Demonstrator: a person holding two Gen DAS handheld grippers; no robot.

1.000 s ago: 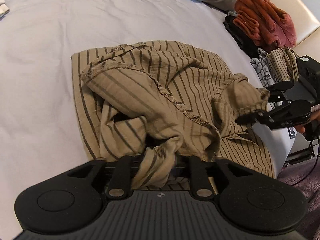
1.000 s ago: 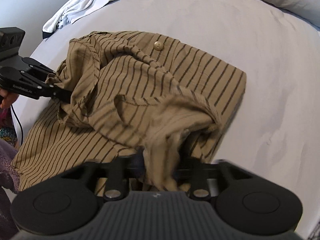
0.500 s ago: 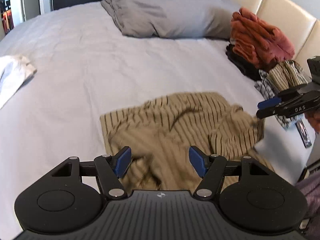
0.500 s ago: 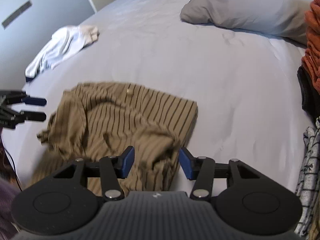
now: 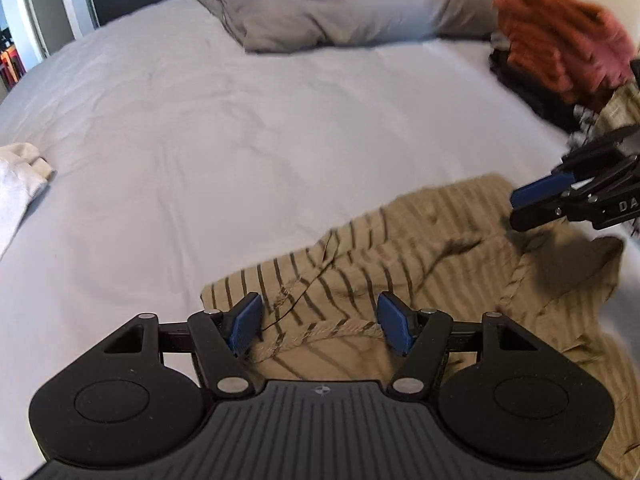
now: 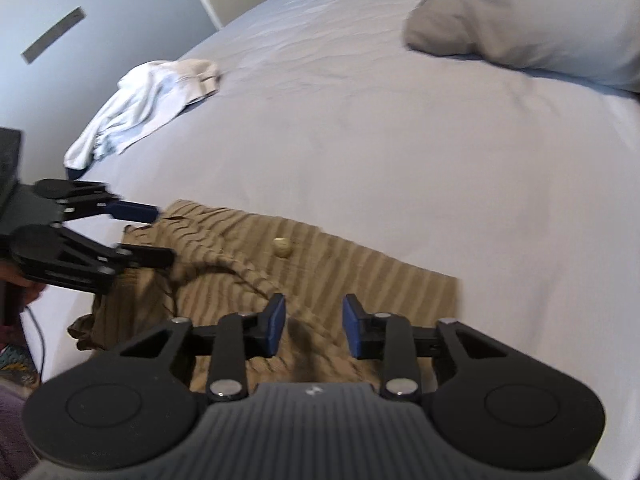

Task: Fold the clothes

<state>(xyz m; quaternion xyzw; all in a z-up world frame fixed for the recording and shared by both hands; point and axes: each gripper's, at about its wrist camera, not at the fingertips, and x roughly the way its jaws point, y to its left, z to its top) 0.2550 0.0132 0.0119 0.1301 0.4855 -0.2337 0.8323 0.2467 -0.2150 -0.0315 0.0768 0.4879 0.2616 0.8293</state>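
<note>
A tan garment with dark stripes point(image 5: 420, 264) lies crumpled on the grey bed, at the near edge. It also shows in the right wrist view point(image 6: 320, 264), with a round button point(image 6: 282, 246) on top. My left gripper point(image 5: 320, 322) is open and empty, held above the garment's near left part. My right gripper point(image 6: 314, 328) is open and empty above the garment's near right part. Each gripper shows in the other's view: the right one point(image 5: 532, 204) at the right, the left one point(image 6: 154, 234) at the left.
The grey bed sheet point(image 5: 200, 140) spreads ahead. A grey pillow point(image 5: 328, 4) lies at the back. A pile of rust, black and patterned clothes point(image 5: 560, 48) sits at the right. A white garment point(image 6: 140, 104) lies at the far left of the bed.
Both grippers let go of the striped garment and opened. They lifted and pulled back, so the garment now lies lower and farther off on the bed.
</note>
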